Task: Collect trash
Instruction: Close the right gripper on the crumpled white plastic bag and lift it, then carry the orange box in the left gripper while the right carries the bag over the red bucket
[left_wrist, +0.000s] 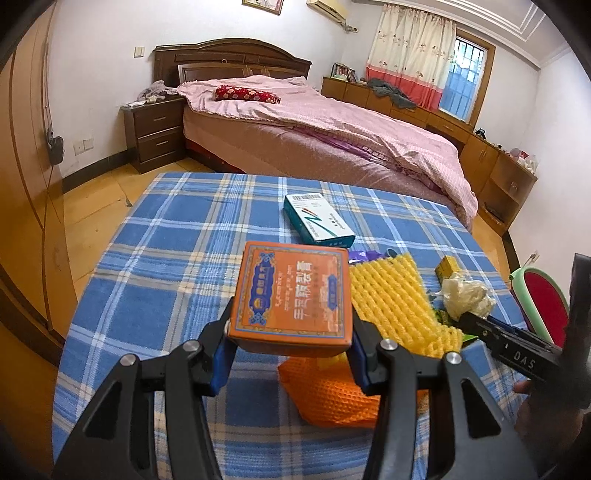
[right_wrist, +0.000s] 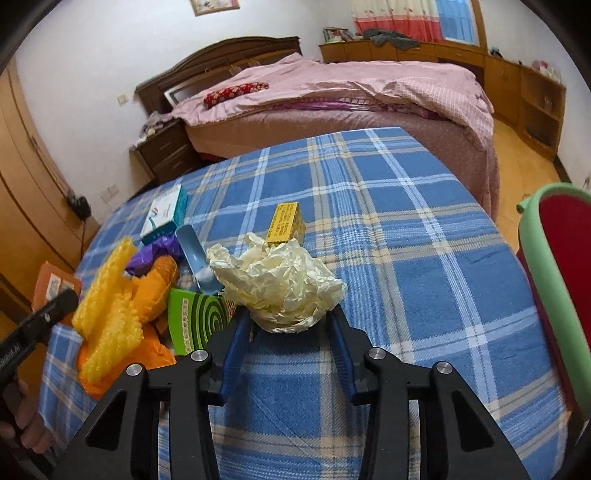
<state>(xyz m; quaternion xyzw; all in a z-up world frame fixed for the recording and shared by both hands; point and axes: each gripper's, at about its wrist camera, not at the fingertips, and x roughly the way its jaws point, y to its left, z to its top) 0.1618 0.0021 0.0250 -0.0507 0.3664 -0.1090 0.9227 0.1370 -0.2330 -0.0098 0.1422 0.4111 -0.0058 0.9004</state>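
My left gripper (left_wrist: 290, 325) is shut on an orange box (left_wrist: 293, 291) and holds it a little above the blue plaid tablecloth (left_wrist: 177, 258). My right gripper (right_wrist: 290, 319) is shut on a crumpled cream paper wad (right_wrist: 280, 280), both pads pressing its sides; the wad (left_wrist: 467, 297) also shows at the right of the left wrist view. On the cloth lie yellow foam netting (left_wrist: 391, 299), orange foam netting (left_wrist: 325, 395), a teal and white box (left_wrist: 317, 219), a small yellow box (right_wrist: 286, 223), a green spiral-print box (right_wrist: 195, 321), a blue scoop (right_wrist: 195, 258) and a purple wrapper (right_wrist: 151, 258).
A red bin with a green rim (right_wrist: 554, 280) stands off the table's right edge. Beyond the table are a bed with a pink cover (left_wrist: 332, 122), a dark nightstand (left_wrist: 155, 136) and wooden cabinets (left_wrist: 495, 166). A hand (right_wrist: 26, 424) holds the left gripper.
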